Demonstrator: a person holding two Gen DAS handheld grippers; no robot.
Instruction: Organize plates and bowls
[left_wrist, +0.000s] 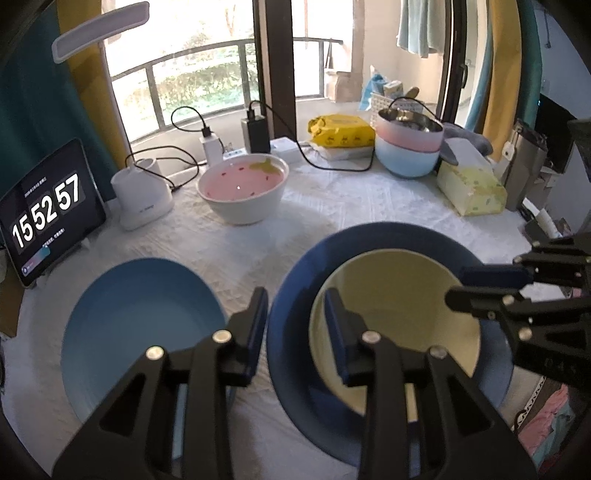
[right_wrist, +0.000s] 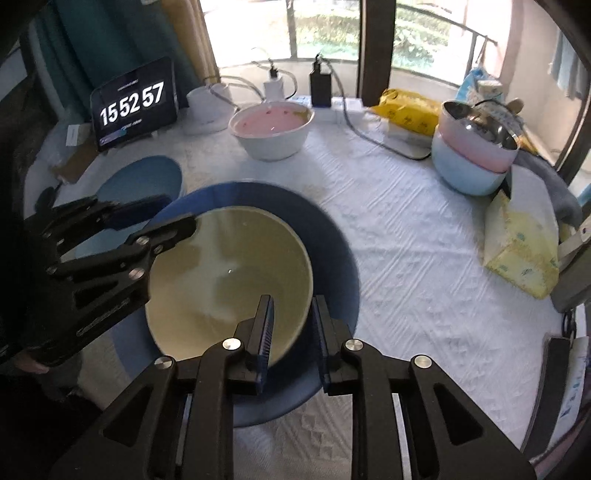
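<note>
1. Left wrist view: the yellow bowl (left_wrist: 395, 325) sits upright, mouth up, inside the dark plate (left_wrist: 295, 295) on the white cloth (left_wrist: 258, 240). Its near rim is hidden behind the left gripper (left_wrist: 297, 325), whose jaws stand wide, one finger outside the plate edge and one over the bowl's left rim; whether either touches cannot be told.
2. The light plate (left_wrist: 140, 325) lies flat just left of the dark plate; its near edge is covered by the gripper frame.
3. The right gripper (left_wrist: 476, 284) enters from the right at the bowl's rim, its body cut off by the frame edge.
4. Right wrist view: the right gripper (right_wrist: 291, 328) straddles the bowl's (right_wrist: 229, 273) near-right wall, jaws narrow, one finger inside, one outside over the plate (right_wrist: 332, 243). Contact cannot be confirmed.
5. The left gripper (right_wrist: 162, 218) hides the bowl's left rim and part of the light plate (right_wrist: 147, 177).
6. At the back stand a pink-lined bowl (right_wrist: 271, 133) and stacked bowls (right_wrist: 472, 151), upright.
</note>
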